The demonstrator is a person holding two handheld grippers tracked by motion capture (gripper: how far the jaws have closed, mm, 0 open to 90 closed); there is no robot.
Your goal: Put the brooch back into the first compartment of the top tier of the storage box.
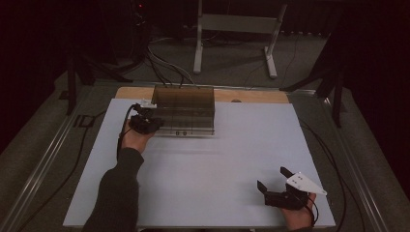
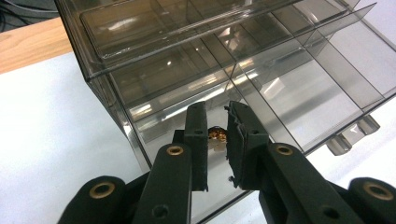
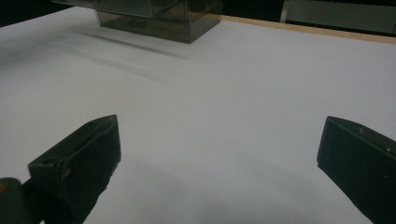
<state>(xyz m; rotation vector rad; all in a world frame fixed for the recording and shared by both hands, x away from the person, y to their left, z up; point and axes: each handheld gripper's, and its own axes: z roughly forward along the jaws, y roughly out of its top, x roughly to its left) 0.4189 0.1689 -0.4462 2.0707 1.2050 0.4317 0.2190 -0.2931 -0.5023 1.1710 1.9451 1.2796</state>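
A smoky clear plastic drawer box (image 1: pixel 186 108) stands at the back left of the white tabletop (image 1: pixel 217 164). My left gripper (image 1: pixel 145 121) is at the box's front left corner. In the left gripper view its jaws (image 2: pixel 217 109) are nearly together over an open compartment (image 2: pixel 187 70), pinching a small gold-coloured piece (image 2: pixel 216 135). My right gripper (image 1: pixel 273 178) rests near the front right of the table, open wide with nothing between its fingers (image 3: pixel 219 123). The box (image 3: pixel 159 16) sits far off in the right gripper view.
Two small drawer handles (image 2: pixel 355 133) stick out at the box's front. A wooden strip (image 1: pixel 251 95) edges the table's far side. A white metal stand (image 1: pixel 237 24) and cables lie on the floor beyond.
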